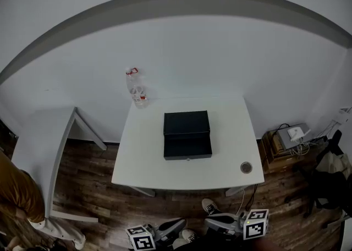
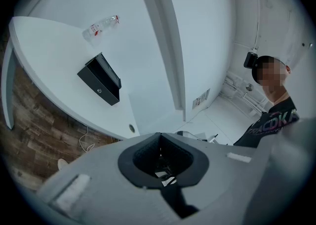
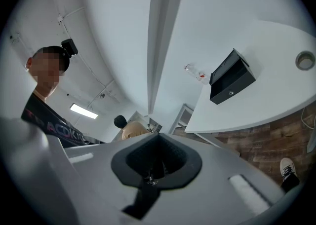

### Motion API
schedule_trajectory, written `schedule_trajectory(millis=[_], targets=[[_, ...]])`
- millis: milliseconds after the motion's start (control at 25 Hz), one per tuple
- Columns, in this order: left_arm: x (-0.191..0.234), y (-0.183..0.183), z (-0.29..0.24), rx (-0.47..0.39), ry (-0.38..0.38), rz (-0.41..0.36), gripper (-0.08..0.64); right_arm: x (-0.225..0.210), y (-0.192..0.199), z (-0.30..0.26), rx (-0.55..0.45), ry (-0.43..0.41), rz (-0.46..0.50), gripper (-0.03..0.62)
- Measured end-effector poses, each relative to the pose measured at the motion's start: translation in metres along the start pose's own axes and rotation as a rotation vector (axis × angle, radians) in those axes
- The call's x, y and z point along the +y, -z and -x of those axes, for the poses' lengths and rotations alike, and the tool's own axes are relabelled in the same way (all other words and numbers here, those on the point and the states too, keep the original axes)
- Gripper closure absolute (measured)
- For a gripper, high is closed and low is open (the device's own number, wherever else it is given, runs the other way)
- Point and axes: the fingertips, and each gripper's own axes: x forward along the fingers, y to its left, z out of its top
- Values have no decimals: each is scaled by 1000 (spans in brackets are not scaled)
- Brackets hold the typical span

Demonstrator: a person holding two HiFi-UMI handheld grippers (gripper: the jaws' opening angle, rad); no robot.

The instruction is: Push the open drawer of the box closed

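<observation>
1. A white counter [image 1: 231, 134] is set against a plain white wall [image 1: 176, 41].
2. A floor [image 1: 93, 189] of dark wood planks is seen beneath it.
3. A second white table [image 1: 44, 145] is placed apart, at the left.
4. A ceiling light strip [image 3: 83, 111] is lit.

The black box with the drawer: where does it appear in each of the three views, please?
Head view: black box at the middle, on the white table.
Left gripper view: upper left, tilted.
Right gripper view: right of middle, upper half.
Shared landmark: the clear bottle beyond the box, near the table's far corner.
</observation>
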Motion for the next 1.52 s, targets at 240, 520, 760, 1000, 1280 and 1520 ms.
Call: schedule_trajectory(millis=[240,520,760,1000,1280,1520], targets=[[0,-2,-6,-5,3,7,558,-10,-11,5,-17,13,-28,588],[6,-10,-15,-26,-1,18,558,-25,-32,8,-25,39,-26,588],[12,-23,-25,-62,-16,24,558,-47,-68,8,-35,81,-2,567],[18,-42,-31,-124,-49,19,558,-90,-127,12,-54,172,38,520],[29,-61,-30,-217,-115,26,558,-154,-218,15,-88,265,97,512],[40,-66,-37,-267,-168,48,558,-224,-273,2,-62,338,92,505]])
